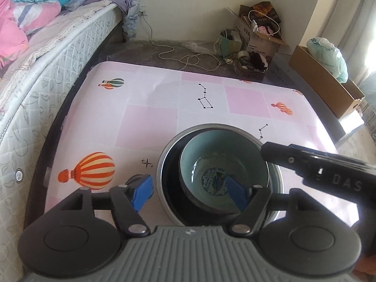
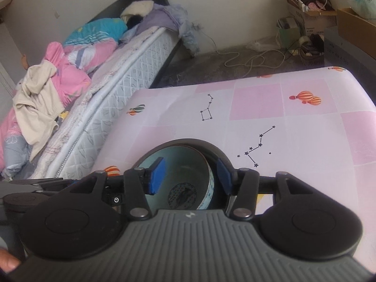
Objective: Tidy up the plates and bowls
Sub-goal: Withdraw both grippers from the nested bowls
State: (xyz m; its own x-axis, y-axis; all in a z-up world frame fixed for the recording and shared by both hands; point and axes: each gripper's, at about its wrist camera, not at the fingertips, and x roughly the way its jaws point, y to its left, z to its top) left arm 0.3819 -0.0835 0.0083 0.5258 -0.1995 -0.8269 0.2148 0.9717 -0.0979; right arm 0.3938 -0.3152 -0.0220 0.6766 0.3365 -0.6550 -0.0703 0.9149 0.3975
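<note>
The teal bowl (image 1: 211, 162) sits nested inside a larger dark plate (image 1: 169, 188) with a grey rim, on the pink balloon-print tabletop (image 1: 145, 117). The left gripper (image 1: 190, 193) has its blue fingers (image 1: 142, 193) spread apart, straddling the plate's near rim without pressing it. The right gripper (image 2: 190, 176) hovers over the bowl's right wall, fingers (image 2: 157, 176) parted, gripping nothing

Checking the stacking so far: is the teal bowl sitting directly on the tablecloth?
No. The teal bowl is nested inside a larger dark dish, which sits on the pink tablecloth.
</note>
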